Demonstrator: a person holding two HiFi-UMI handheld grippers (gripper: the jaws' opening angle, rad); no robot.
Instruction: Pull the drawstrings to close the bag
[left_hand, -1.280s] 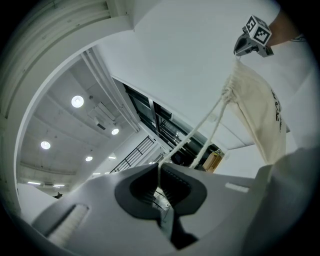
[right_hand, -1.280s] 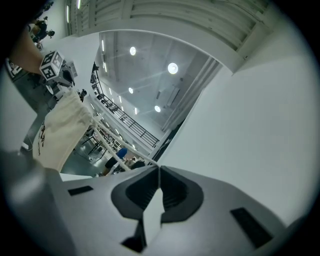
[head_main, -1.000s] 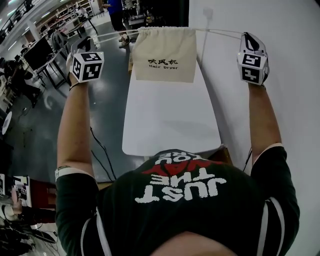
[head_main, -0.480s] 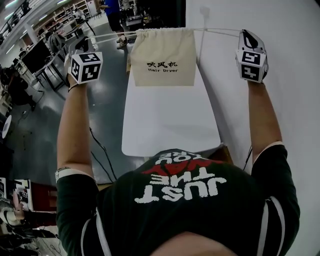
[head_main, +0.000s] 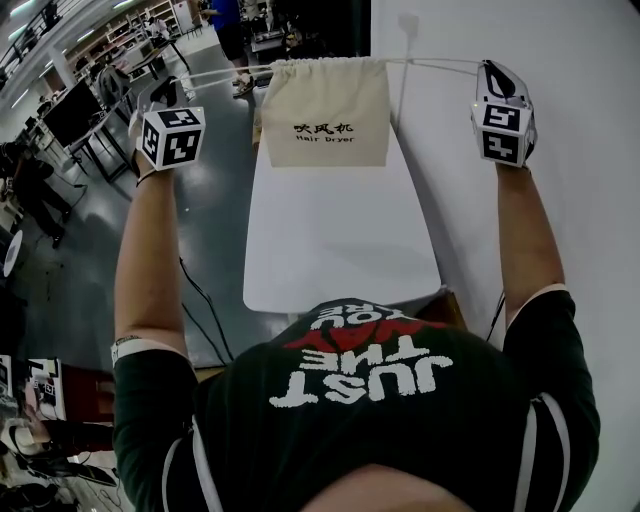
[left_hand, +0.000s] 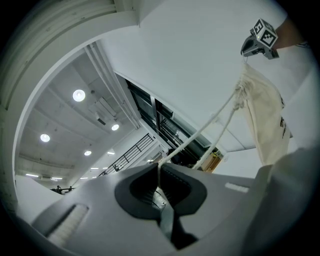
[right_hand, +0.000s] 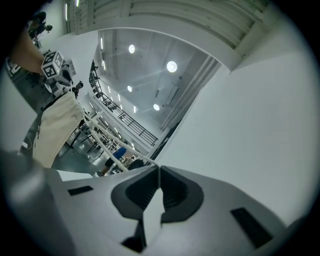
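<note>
Both pairs of jaws pinch the drawstrings (left_hand: 187, 139) tight: left gripper (left_hand: 159, 167), right gripper (right_hand: 158, 169). Cords run taut to the cream bag (head_main: 326, 112), hanging gathered above the white table (head_main: 340, 240). Nothing has moved this past second, so closing looks finished.

The bag (head_main: 325, 112) is plain cream cloth with two short lines of black print across its middle. Its drawstrings (head_main: 225, 72) are white cord. The table (head_main: 340, 240) is plain white from edge to edge. The left gripper (left_hand: 159, 169) and right gripper (right_hand: 159, 172) are pale grey with charcoal ribbed pads. The left cube (head_main: 172, 135) and right cube (head_main: 503, 130) are white-faced with black square markers. The person's shirt (head_main: 370, 420) is near black, with white lettering, a red patch and white side stripes. The floor (head_main: 215, 200) off the table's left edge is glossy dark grey; the wall (head_main: 590, 150) off its right edge is white.
</note>
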